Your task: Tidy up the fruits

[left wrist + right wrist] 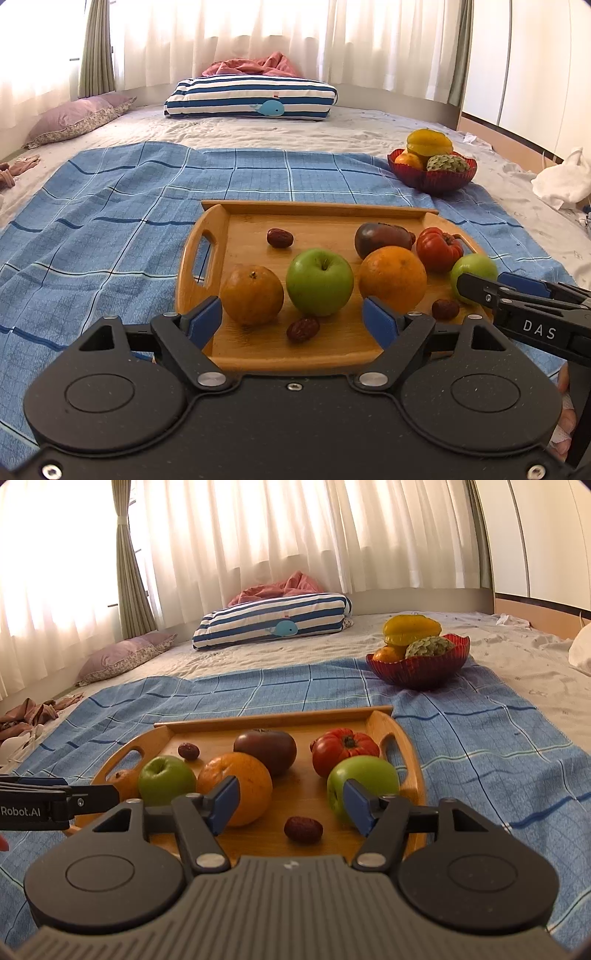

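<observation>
Both grippers hover at the near edge of the wooden tray (207, 258), jaws apart, nothing between them. Left gripper (295, 325) lines up on the green apple (319, 282) dead ahead at 12 o'clock, dull orange (253, 295) at 11, bright orange (393, 282) at 1. Right gripper (291, 806) is nearer the second green apple (364, 781) at its 1 o'clock; red bowl (417, 668) lies well beyond, 1 o'clock, so I'd guess right arm carries.

Bed (258, 129) with pale sheet carries a blue checked cloth (110, 221), striped whale pillow (251, 96) and purple pillow (74, 118). Wooden tray (221, 221) and red bowl (432, 177) sit on the cloth.
</observation>
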A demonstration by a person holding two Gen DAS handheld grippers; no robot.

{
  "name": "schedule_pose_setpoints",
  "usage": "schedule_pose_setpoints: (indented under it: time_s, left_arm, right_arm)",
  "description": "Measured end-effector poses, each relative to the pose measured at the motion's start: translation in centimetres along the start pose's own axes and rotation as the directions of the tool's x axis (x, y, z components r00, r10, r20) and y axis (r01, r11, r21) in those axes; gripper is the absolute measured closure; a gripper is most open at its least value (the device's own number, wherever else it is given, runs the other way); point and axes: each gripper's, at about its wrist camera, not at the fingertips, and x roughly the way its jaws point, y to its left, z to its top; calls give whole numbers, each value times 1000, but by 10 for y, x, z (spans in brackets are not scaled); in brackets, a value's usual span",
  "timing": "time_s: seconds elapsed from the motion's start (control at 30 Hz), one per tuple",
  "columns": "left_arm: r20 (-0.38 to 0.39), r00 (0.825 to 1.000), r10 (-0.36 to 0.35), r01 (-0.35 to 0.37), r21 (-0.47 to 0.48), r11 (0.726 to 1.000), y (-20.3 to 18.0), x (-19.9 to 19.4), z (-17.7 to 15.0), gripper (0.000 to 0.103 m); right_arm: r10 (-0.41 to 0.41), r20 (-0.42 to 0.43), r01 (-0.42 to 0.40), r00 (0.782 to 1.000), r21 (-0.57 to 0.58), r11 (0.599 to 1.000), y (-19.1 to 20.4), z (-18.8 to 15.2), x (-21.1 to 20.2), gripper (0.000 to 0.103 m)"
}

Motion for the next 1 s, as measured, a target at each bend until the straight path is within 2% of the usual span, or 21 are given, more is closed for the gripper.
schedule_pose_setpoints:
  time_s: [0.4,0.63,0.93,1.0]
  left_arm:
    - [4,1000,12,-12,11,1000,-5,-8,-25,17]
    - [-27,999,27,-27,13,1000,-10,-4,-41,17]
    - [-60,996,67,-64,49,997,-20,8,-62,16]
    - [-69,994,79,-76,56,996,-21,11,-65,16]
  right_arm:
    - [-20,5,20,1000,49,999,-5,-20,-15,26]
    - [-48,-11,48,999,-2,999,2,-42,-24,22]
    - [-57,-69,54,996,-41,998,7,-56,-19,11]
    - [-66,-82,64,994,-32,997,6,-57,-17,3]
